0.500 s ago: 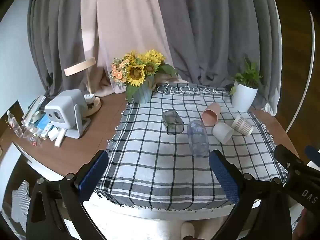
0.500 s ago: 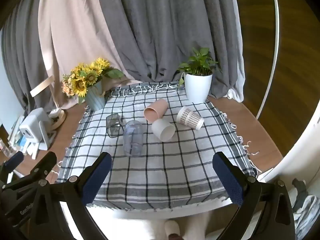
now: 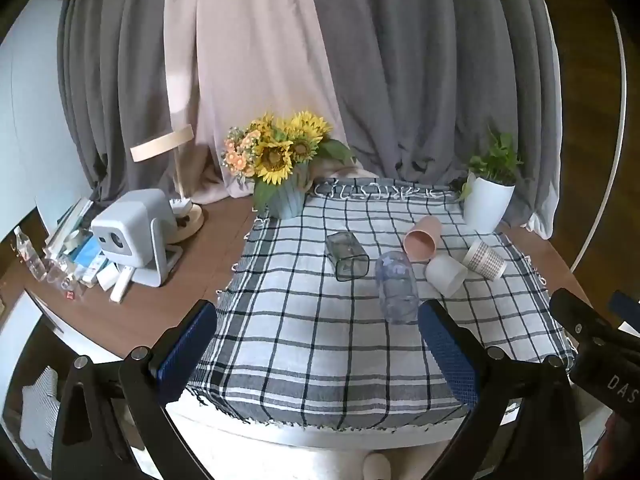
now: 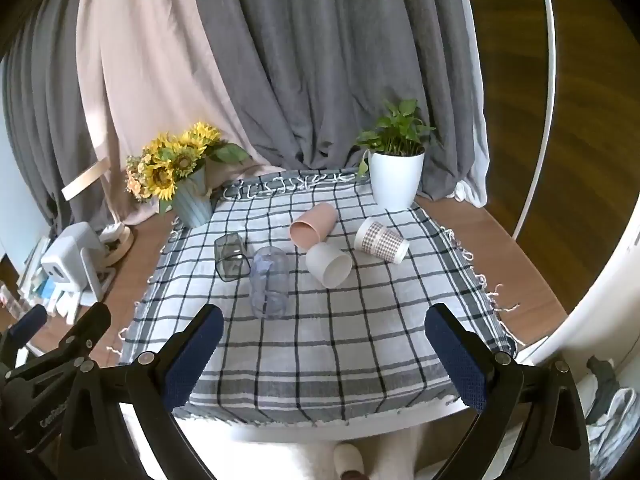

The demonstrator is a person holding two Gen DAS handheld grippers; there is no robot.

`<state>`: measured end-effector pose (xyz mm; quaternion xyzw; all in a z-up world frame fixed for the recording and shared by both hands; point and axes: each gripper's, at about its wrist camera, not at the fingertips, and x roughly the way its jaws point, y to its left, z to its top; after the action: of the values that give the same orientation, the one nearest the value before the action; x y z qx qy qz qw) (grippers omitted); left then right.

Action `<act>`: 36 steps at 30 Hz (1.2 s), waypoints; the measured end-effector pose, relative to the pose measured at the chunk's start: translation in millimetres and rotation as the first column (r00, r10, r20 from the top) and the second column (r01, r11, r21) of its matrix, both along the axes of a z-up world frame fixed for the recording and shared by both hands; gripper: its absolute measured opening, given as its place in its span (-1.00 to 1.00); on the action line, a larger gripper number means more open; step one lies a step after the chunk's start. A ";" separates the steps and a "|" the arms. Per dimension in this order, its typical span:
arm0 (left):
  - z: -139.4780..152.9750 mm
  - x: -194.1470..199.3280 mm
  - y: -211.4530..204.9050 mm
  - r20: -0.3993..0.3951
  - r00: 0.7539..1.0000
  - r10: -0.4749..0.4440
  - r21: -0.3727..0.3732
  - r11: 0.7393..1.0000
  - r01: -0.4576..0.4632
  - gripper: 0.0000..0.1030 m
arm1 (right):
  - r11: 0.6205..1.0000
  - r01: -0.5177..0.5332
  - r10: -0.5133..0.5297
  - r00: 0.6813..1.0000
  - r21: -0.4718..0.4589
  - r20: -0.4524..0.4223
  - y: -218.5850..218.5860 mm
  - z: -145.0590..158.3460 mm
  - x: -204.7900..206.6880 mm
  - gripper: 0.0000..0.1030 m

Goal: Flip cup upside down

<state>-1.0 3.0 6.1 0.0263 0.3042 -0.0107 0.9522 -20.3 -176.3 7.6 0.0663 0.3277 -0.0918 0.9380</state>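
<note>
Five cups lie on their sides on the checked cloth that covers the desk, all toward its middle and far half, none gripped. Nearest the front edge is the clear plastic cup, its long axis running front to back with the open mouth facing the front edge; just beside it on the left lies a dark square glass, and to its right a white cup, a pink cup touching it from behind, and a patterned cup toward the right edge. The left gripper and the right gripper both hang above the front edge, fingers spread wide and holding nothing, pointing across the desk at the cups. The clear cup sits ahead and slightly right of the left gripper's centre line, ahead and slightly left of the right one's; I judge neither clearly nearer. A grasp across its sides looks the natural approach, since the axis lines up with the fingers.
</note>
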 end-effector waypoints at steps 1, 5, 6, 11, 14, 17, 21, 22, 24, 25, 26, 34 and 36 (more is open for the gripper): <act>0.4 0.0 -0.4 0.002 1.000 -0.002 0.000 1.000 0.002 0.99 | 1.000 -0.002 0.002 1.000 -0.001 0.002 1.0 3.7 -2.3 0.97; 0.6 -2.5 -1.7 0.012 1.000 -0.006 0.006 1.000 0.006 0.99 | 1.000 0.001 -0.001 1.000 0.000 0.008 2.5 7.1 -0.2 0.97; 1.2 -2.2 -1.6 0.011 1.000 -0.006 0.003 1.000 0.006 0.99 | 1.000 0.000 0.000 1.000 0.000 0.009 3.0 7.2 0.5 0.97; 2.0 -2.9 -3.8 0.009 1.000 0.001 0.008 1.000 -0.001 0.99 | 1.000 0.000 0.000 1.000 0.002 0.009 4.4 7.3 0.1 0.97; 1.8 -1.9 -0.9 0.008 1.000 0.000 0.005 1.000 0.000 0.99 | 1.000 -0.003 0.003 1.000 0.001 0.008 5.2 7.1 1.1 0.97; 1.5 -2.3 -0.7 0.008 1.000 -0.002 0.004 1.000 0.002 0.99 | 1.000 -0.002 0.002 1.000 0.001 0.010 5.6 6.0 1.2 0.97; 1.7 -1.9 -1.6 0.008 1.000 0.000 0.005 1.000 0.000 0.99 | 1.000 -0.002 0.002 1.000 0.002 0.011 6.4 5.9 1.5 0.97; 1.7 -1.9 -2.3 0.007 1.000 0.000 0.006 1.000 0.000 0.99 | 1.000 -0.004 0.003 1.000 0.003 0.012 6.1 5.8 1.6 0.97; 1.1 -2.6 -0.9 0.008 1.000 0.000 0.003 1.000 0.000 0.99 | 1.000 -0.002 0.002 1.000 0.001 0.010 6.6 5.9 1.6 0.97; 0.8 -2.8 -1.2 0.008 1.000 0.000 0.002 1.000 0.000 0.99 | 1.000 -0.003 0.003 1.000 0.002 0.011 6.8 5.8 1.6 0.97; 0.4 -3.1 -1.4 0.008 1.000 0.000 0.003 1.000 0.000 0.99 | 1.000 -0.003 0.003 1.000 0.001 0.011 6.8 5.5 1.7 0.97; 0.8 -3.4 -1.1 0.010 1.000 0.001 0.008 1.000 -0.001 0.99 | 1.000 -0.003 0.003 1.000 -0.001 0.011 6.9 5.4 2.1 0.97; 0.6 -1.8 1.0 0.008 1.000 -0.001 0.003 1.000 0.001 0.99 | 1.000 -0.003 0.003 1.000 -0.001 0.008 7.4 5.4 2.4 0.97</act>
<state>-2.8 4.0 6.7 0.0281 0.3006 -0.0105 0.9533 -18.0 -169.0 12.9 0.0656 0.3238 -0.0904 0.9395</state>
